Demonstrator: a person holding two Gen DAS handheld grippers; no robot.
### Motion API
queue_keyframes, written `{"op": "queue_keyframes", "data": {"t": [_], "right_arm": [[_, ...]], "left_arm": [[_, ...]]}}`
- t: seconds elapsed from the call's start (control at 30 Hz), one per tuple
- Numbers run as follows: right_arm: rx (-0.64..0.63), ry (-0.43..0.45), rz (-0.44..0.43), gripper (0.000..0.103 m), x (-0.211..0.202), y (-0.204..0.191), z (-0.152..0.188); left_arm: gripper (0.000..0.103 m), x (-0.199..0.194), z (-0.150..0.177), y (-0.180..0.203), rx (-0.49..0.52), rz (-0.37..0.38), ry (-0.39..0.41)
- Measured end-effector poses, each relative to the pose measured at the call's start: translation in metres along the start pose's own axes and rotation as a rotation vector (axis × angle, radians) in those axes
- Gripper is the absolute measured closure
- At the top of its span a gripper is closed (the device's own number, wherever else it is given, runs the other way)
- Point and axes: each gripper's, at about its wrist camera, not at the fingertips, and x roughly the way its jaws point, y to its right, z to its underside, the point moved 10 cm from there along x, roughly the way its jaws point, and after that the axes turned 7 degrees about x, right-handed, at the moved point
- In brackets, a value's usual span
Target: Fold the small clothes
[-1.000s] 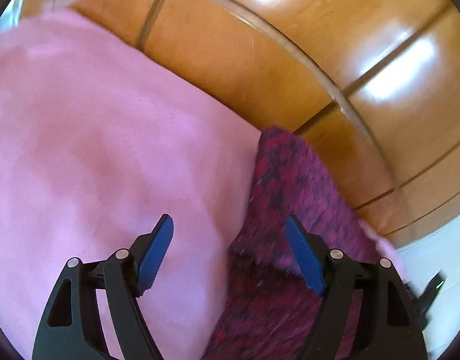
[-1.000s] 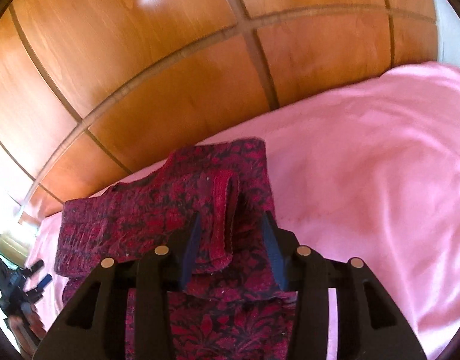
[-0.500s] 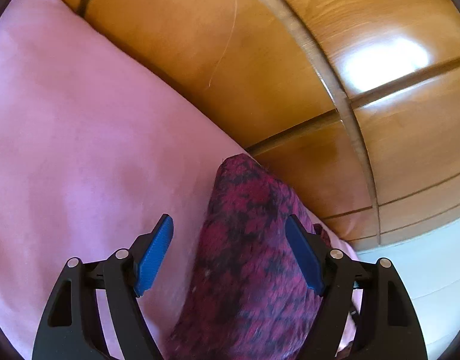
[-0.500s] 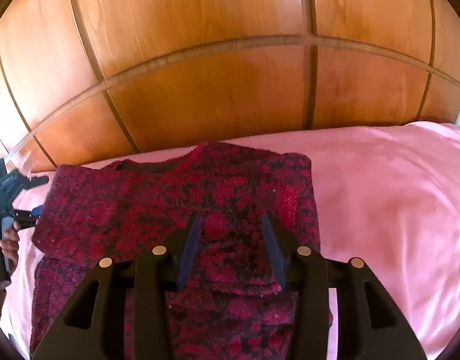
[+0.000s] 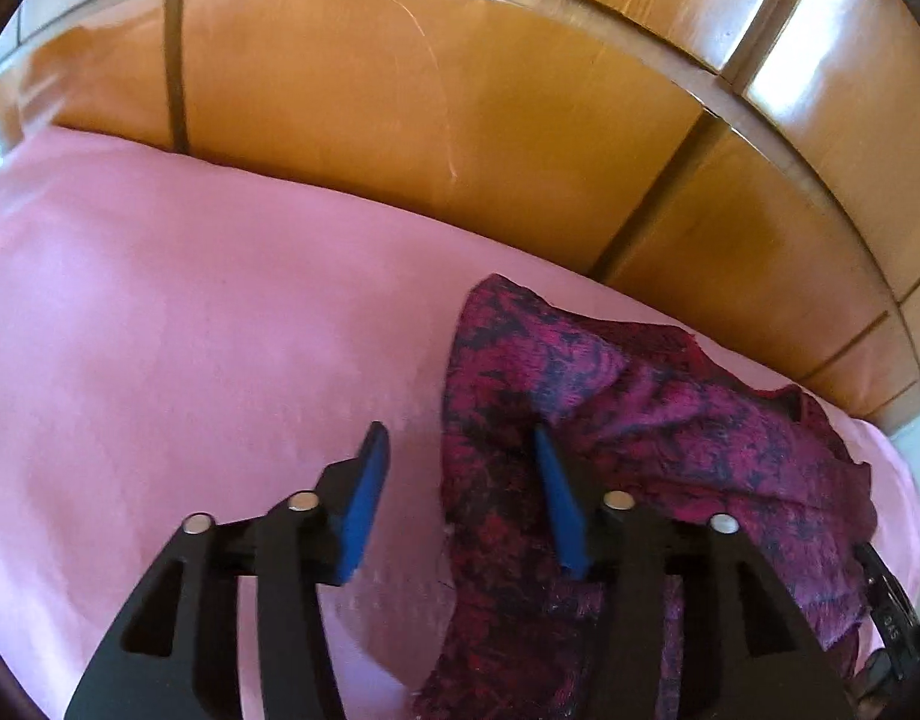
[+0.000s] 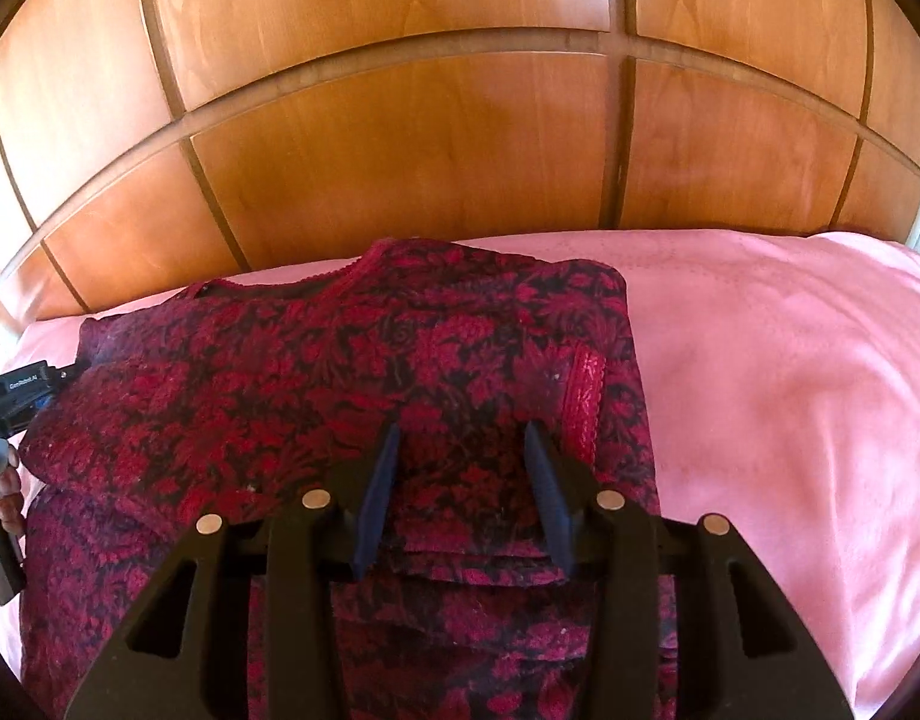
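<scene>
The left gripper (image 5: 456, 459) has its blue fingers (image 5: 363, 510) apart and closing. The left-hand pad stands over bare sheet, and the other sits against the raised edge of the red-and-black floral top (image 5: 640, 420), so the edge of the cloth lies between them without being pinched. The right gripper (image 6: 460, 456) holds its dark fingers (image 6: 547, 492) apart above the middle of the same top (image 6: 315, 384). Patterned cloth shows in the gap, but I cannot tell whether the pads touch it. Neither pad presses on a fold.

In the right wrist view, the top lies on the pink bed sheet (image 6: 790, 390) with its neckline toward the headboard. A sleeve with a red trimmed cuff is folded across the front, just beside the right finger. Layered fabric edges show beneath the fingers. In the left wrist view, the garment's side is bunched and lifted into a ridge.

At the far left edge of the right wrist view, a person's hand (image 6: 3, 486) grips the handle of the other gripper. Behind the bed stands a wooden panelled headboard (image 6: 429, 150).
</scene>
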Motion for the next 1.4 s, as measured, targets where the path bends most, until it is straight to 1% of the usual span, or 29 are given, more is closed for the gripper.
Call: {"op": "queue_keyframes", "data": {"t": [0.03, 0.1, 0.13, 0.17, 0.2, 0.23, 0.27, 0.33, 0.37, 0.43, 0.47, 0.53, 0.6, 0.67, 0.7, 0.77, 0.8, 0.83, 0.93, 1.07, 1.17, 1.2, 1.23, 1.4], "right_arm": [[0.000, 0.000, 0.000, 0.060, 0.001, 0.000, 0.000], [0.006, 0.002, -0.003, 0.060, 0.001, 0.001, 0.000], [0.008, 0.005, -0.006, 0.060, -0.001, 0.001, 0.000], [0.010, 0.007, -0.007, 0.060, 0.000, 0.001, 0.000], [0.011, 0.010, -0.006, 0.060, 0.000, 0.000, 0.000], [0.012, 0.011, -0.004, 0.060, 0.000, 0.000, 0.000], [0.014, 0.012, -0.002, 0.059, 0.000, 0.000, 0.000], [0.017, 0.014, 0.001, 0.059, 0.000, 0.000, 0.000], [0.016, 0.015, 0.002, 0.059, 0.000, 0.000, 0.000], [0.012, 0.019, 0.002, 0.059, -0.001, 0.000, 0.001], [0.008, 0.022, 0.005, 0.059, -0.001, 0.000, 0.001], [0.006, 0.021, 0.011, 0.059, -0.001, 0.000, 0.001], [0.007, 0.016, 0.018, 0.059, -0.001, -0.001, 0.000], [0.000, 0.009, 0.024, 0.056, -0.001, -0.003, 0.000], [-0.006, 0.005, 0.031, 0.054, -0.003, -0.004, -0.001], [0.005, 0.000, 0.026, 0.038, -0.009, -0.006, -0.002], [0.019, 0.000, -0.003, 0.023, -0.015, -0.010, -0.002], [0.028, 0.008, -0.009, 0.016, -0.021, -0.011, -0.002], [0.024, 0.020, 0.001, 0.015, -0.035, -0.011, 0.003], [0.051, -0.005, 0.006, 0.014, -0.047, 0.001, 0.023], [0.070, -0.021, 0.014, 0.014, -0.054, 0.010, 0.037], [0.077, -0.028, 0.021, 0.014, -0.059, 0.016, 0.045], [0.082, -0.031, 0.024, 0.014, -0.062, 0.019, 0.049], [0.107, -0.070, 0.053, 0.014, -0.077, 0.043, 0.081]], "left_arm": [[0.045, -0.011, -0.003, -0.002, 0.012, -0.054, 0.033], [0.045, -0.035, -0.002, 0.001, 0.048, -0.099, 0.097], [0.045, -0.052, -0.002, 0.006, 0.073, -0.104, 0.145], [0.045, -0.064, 0.001, 0.015, 0.091, -0.093, 0.175], [0.045, -0.076, 0.005, 0.024, 0.118, -0.071, 0.203], [0.045, -0.082, 0.009, 0.033, 0.144, -0.053, 0.211], [0.045, -0.085, 0.019, 0.046, 0.188, -0.024, 0.204], [0.045, -0.081, 0.036, 0.061, 0.238, 0.001, 0.175], [0.045, -0.071, 0.049, 0.065, 0.272, -0.023, 0.130], [0.045, -0.049, 0.067, 0.065, 0.290, -0.064, 0.068], [0.042, -0.045, 0.069, 0.065, 0.290, -0.077, 0.083], [0.043, -0.051, 0.067, 0.066, 0.259, -0.082, 0.095], [0.043, -0.063, 0.067, 0.068, 0.231, -0.082, 0.113], [0.043, -0.085, 0.068, 0.073, 0.232, -0.080, 0.153], [0.042, -0.095, 0.070, 0.075, 0.240, -0.080, 0.170], [0.037, -0.118, 0.077, 0.075, 0.253, -0.087, 0.198], [0.037, -0.128, 0.082, 0.075, 0.254, -0.086, 0.212], [0.037, -0.138, 0.086, 0.077, 0.259, -0.083, 0.224], [0.037, -0.154, 0.095, 0.072, 0.260, -0.078, 0.240], [0.037, -0.169, 0.109, 0.069, 0.259, -0.070, 0.253], [0.036, -0.176, 0.124, 0.066, 0.252, -0.062, 0.238], [0.033, -0.175, 0.127, 0.065, 0.249, -0.060, 0.233], [0.033, -0.177, 0.133, 0.063, 0.244, -0.059, 0.225], [0.033, -0.175, 0.154, 0.052, 0.231, -0.061, 0.190]]}}
